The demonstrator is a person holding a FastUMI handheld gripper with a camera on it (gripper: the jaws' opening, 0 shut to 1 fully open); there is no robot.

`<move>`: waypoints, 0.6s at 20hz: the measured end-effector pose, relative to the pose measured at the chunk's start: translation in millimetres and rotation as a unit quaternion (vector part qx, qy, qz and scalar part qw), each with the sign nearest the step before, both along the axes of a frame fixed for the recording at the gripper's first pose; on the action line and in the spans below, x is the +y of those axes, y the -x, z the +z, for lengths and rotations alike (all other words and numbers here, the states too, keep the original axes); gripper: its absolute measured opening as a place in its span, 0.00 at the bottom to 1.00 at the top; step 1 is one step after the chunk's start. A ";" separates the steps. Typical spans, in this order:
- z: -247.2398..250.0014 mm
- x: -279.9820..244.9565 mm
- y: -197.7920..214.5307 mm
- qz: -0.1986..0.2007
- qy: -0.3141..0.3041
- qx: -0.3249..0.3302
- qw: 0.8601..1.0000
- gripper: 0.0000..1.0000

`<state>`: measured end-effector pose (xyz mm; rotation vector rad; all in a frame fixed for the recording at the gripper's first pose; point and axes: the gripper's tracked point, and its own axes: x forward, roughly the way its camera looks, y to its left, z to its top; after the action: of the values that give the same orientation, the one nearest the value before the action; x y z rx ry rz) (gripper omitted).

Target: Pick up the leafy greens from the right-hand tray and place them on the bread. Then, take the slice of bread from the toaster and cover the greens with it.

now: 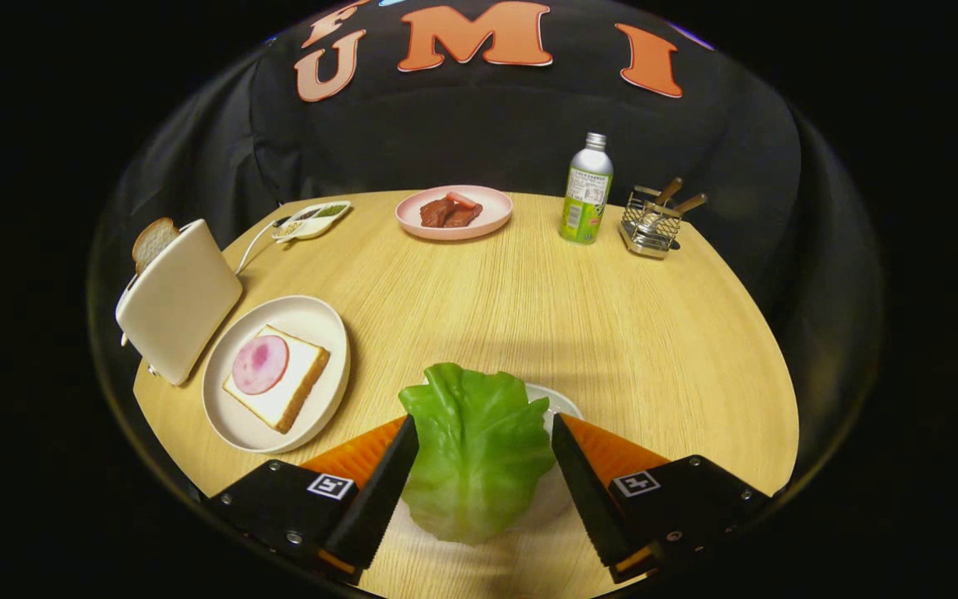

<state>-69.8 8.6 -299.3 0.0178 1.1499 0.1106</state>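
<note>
1. Lying on a white tray [564,405], between the fingers: leafy greens [476,449], tip pointing away from the gripper.
2. Standing apart, one on each side of the leaf: fingers of the gripper [486,428]; left one touching or nearly touching the leaf's edge, right one just beside it with a small gap showing.
3. Sitting to the left, beyond the fingers: a round white plate [234,420] carrying a bread slice [289,391] topped with a pink round of ham [260,364].
4. Standing just left of that plate: a white toaster [178,301], another slice of bread [153,241] poking out of its top.
5. Resting across the far side of the table [512,308]: a small divided dish [313,221], a pink plate [454,213] of meat pieces, a bottle [587,190], a wire caddy [652,221] holding utensils.
</note>
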 end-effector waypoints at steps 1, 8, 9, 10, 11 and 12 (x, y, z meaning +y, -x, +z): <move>-5.0 1.4 2.8 0.007 0.004 0.011 1.000 0.97; -34.1 9.8 15.1 -0.002 0.006 0.072 0.997 0.79; -34.5 7.8 12.8 -0.007 0.007 0.070 0.997 0.74; -34.0 9.4 11.7 -0.013 0.000 0.071 0.997 0.64; -32.8 9.3 9.7 -0.019 -0.003 0.068 0.997 0.54; -32.8 9.7 7.6 -0.027 -0.011 0.066 0.997 0.37</move>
<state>-77.4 18.3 -332.1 0.0758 1.2788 0.0742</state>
